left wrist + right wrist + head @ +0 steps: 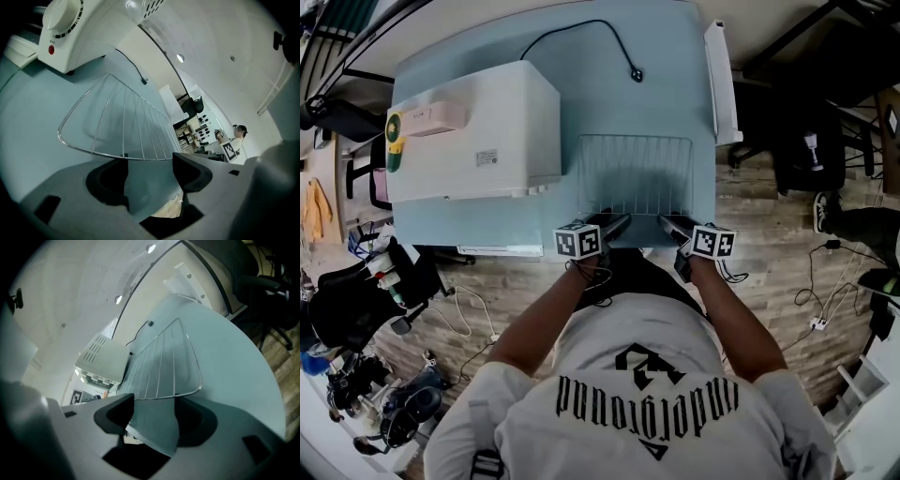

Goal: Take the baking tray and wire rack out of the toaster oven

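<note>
Wire rack (636, 173) flat on table (675, 56), just right of toaster oven (469, 131).
- Left gripper (614, 225): jaws wide apart, rack's front wire at tips, not pinched.
- Right gripper (667, 225): same, gripping nothing.
- Rack looks placed. Draw both straight back together, don't hook wire.
- Baking tray not visible.

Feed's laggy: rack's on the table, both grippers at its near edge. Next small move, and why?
Probably draw both grippers straight back: the wire rack lies flat on the table beside the toaster oven, and the left gripper and right gripper stand open at its near edge.
</note>
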`<state>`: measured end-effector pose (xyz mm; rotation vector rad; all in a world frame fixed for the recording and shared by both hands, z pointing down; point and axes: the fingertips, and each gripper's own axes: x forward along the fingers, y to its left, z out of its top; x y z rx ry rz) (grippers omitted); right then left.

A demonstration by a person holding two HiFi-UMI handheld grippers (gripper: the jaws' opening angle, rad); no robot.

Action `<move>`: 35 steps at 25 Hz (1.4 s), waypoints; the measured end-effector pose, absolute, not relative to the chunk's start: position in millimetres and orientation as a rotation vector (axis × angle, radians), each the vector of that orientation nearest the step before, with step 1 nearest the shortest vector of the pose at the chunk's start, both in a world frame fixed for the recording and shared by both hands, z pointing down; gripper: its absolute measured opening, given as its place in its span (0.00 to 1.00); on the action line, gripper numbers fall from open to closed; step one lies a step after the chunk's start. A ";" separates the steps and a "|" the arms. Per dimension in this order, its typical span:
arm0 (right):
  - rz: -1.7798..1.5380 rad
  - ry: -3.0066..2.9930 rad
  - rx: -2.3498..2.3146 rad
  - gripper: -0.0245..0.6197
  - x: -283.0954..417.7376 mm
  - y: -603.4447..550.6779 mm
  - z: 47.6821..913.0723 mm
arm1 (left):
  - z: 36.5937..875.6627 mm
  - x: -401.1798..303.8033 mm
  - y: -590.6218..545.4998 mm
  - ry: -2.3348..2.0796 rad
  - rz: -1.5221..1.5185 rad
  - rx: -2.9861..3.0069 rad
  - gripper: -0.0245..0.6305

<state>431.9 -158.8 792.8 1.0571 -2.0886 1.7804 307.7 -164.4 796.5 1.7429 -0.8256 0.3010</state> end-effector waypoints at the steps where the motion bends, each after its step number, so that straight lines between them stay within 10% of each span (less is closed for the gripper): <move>1: 1.773 -2.086 1.056 0.44 433.0 -156.2 793.0 | 796.4 307.6 -162.2 -0.828 0.316 1.748 0.51; 35: 0.687 -2.600 1.173 0.42 422.0 -151.6 597.6 | 598.8 320.2 -173.2 -1.042 0.274 2.490 0.53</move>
